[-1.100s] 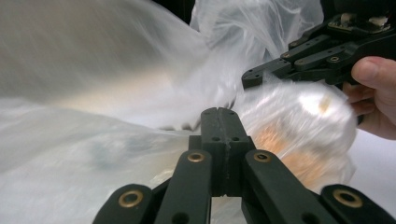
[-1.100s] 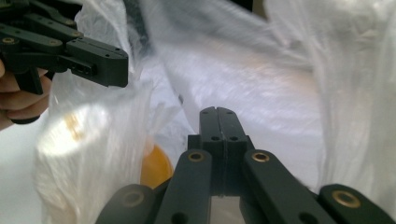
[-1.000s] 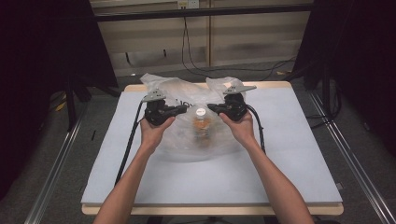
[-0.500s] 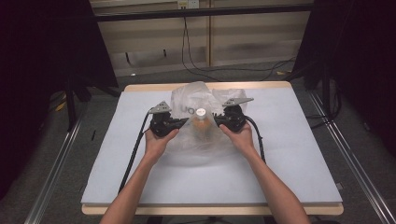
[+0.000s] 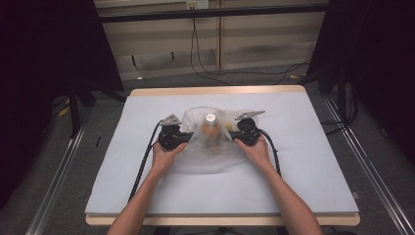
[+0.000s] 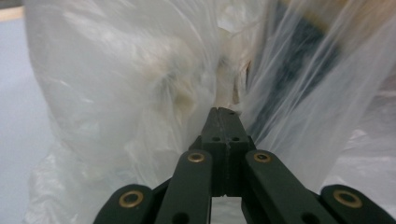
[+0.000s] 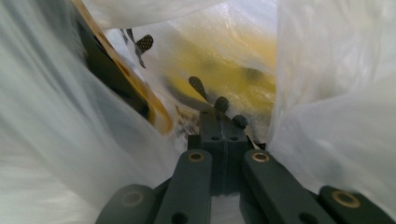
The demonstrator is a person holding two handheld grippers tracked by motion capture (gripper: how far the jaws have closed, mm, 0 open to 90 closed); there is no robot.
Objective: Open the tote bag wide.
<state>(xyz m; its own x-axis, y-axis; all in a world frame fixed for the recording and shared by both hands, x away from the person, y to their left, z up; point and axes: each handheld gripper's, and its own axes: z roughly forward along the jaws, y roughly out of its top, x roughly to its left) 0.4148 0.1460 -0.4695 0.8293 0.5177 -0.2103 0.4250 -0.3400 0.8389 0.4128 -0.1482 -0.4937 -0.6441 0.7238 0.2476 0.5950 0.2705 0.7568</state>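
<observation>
bag (image 5: 208,147): thin clear glossy plastic | table (image 5: 303,161): matt grey, wooden edge

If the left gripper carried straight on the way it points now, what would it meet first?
The left gripper is shut on the clear plastic bag, so more bag film comes first. Beyond that, probably the bottle standing inside the bag, though depth is hard to judge.
</observation>
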